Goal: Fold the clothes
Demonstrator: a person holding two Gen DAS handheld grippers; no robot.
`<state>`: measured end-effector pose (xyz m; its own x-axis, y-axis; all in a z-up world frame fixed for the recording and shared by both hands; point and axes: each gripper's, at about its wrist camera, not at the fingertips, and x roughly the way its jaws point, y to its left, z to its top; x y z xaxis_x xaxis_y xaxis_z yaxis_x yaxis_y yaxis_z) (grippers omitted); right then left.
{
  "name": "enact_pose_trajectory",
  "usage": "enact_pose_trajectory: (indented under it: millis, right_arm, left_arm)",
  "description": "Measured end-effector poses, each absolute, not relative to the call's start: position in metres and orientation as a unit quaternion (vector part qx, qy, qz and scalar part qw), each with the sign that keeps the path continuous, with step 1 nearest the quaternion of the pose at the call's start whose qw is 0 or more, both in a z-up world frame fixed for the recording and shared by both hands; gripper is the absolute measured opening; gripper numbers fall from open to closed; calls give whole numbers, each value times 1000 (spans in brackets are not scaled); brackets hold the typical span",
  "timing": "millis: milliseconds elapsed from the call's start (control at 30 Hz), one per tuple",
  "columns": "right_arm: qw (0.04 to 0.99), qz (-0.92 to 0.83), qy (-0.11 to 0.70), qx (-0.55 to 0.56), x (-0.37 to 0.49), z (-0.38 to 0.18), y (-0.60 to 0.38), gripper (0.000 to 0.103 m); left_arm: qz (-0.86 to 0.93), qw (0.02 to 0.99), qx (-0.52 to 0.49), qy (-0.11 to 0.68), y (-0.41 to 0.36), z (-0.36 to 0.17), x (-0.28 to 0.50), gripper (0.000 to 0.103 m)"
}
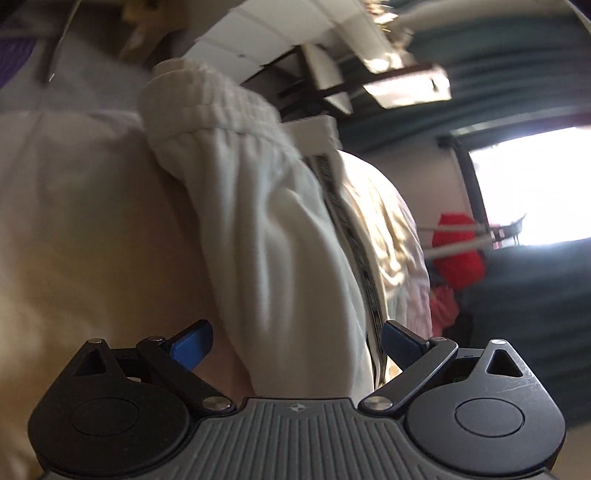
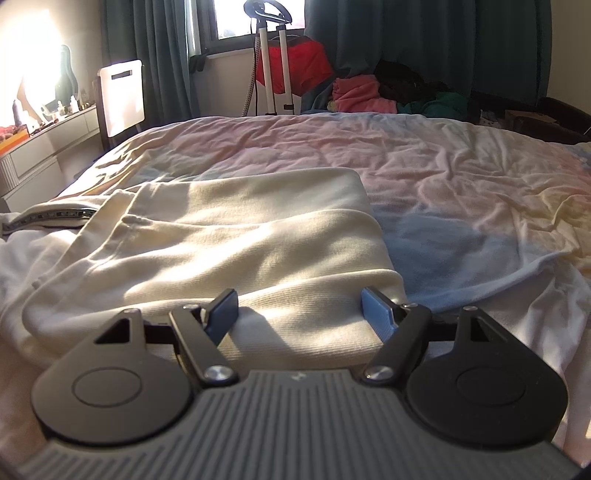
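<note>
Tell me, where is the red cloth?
In the right wrist view the red cloth hangs at the far end of the room, under the window, behind the white stand and left of the pink clothes.

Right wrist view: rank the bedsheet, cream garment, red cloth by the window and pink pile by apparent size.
1. bedsheet
2. cream garment, enlarged by nearness
3. red cloth
4. pink pile
The last two look close in size, so that order is unsure.

A bed (image 2: 443, 166) covered by a rumpled pastel sheet (image 2: 424, 221) fills the room. Cream trousers (image 2: 240, 229) lie folded on it, near the sunlit left edge.
</note>
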<state>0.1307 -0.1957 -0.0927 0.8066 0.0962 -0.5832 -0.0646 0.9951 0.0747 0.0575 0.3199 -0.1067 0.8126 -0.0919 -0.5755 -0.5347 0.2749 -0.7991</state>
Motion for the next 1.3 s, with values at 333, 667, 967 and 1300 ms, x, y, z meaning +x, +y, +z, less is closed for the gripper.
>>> enact_pose_trajectory:
  millis: [333, 667, 967, 1300]
  right_arm:
    - [960, 38, 276, 7, 127, -80, -184, 75]
    - [942, 88, 324, -16, 126, -97, -169, 77]
    - [950, 64, 295, 81, 123, -64, -212, 75]
    - [950, -27, 253, 180, 120, -39, -297, 75]
  left_arm:
    - [208, 737, -613, 195, 369, -128, 84, 50]
    - [233, 806, -512, 183, 353, -94, 90, 22]
    - [225, 947, -173, 149, 222, 16, 114, 22]
    - [128, 990, -2, 53, -1, 78, 137, 18]
